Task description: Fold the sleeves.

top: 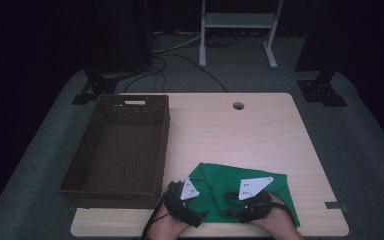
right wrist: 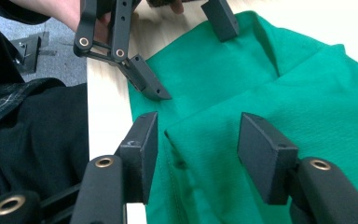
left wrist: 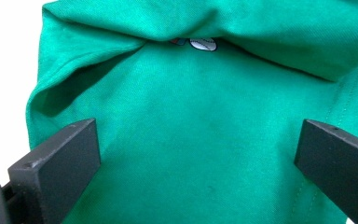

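A green garment (top: 215,182) lies crumpled near the front edge of the table. My left gripper (top: 200,199) sits at its left side. In the left gripper view this gripper (left wrist: 198,135) is open, its jaws wide apart over flat green cloth (left wrist: 191,93), with a small printed patch (left wrist: 203,43) peeking from a fold. My right gripper (top: 230,205) rests on the garment's near right part, pointing toward the left gripper (right wrist: 189,53). The right gripper (right wrist: 198,140) has its jaws partly apart on either side of a folded edge of the cloth (right wrist: 284,93), and the pads are not pressing it.
A dark wicker basket (top: 165,145) stands on the left half of the light wooden table (top: 240,130). A cable hole (top: 238,105) sits near the far edge. The table's front edge and a person's dark clothing (right wrist: 32,140) lie just beside the garment.
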Tool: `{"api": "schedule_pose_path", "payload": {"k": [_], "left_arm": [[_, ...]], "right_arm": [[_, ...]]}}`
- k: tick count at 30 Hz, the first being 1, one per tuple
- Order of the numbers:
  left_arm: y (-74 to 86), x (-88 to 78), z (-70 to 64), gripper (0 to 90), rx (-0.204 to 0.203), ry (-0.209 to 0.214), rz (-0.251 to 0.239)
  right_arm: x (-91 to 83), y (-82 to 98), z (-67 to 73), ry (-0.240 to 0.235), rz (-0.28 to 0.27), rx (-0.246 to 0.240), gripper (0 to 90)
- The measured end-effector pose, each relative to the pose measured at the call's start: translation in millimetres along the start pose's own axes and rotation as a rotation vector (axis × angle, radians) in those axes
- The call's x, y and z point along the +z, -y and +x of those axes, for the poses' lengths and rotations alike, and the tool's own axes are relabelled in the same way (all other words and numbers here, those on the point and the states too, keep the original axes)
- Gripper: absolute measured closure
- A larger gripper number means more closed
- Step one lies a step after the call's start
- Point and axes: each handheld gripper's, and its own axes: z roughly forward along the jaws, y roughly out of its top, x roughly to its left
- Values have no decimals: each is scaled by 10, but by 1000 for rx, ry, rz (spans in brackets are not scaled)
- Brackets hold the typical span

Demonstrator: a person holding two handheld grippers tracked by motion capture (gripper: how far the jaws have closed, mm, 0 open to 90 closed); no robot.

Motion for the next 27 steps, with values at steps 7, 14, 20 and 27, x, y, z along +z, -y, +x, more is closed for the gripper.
{"api": "schedule_pose_path", "payload": {"k": [7, 14, 20, 27], "left_arm": [[0, 0, 0, 0, 0, 0, 0], [0, 0, 1, 0, 1, 0, 0], [0, -1, 2, 0, 3, 0, 2], [0, -1, 2, 0, 2, -1, 2]], "right_arm": [[89, -1, 19, 11, 32, -12, 463], [195, 9, 38, 29, 75, -25, 457], [261, 34, 44, 48, 102, -35, 489], [250, 39, 40, 80, 98, -36, 703]]}}
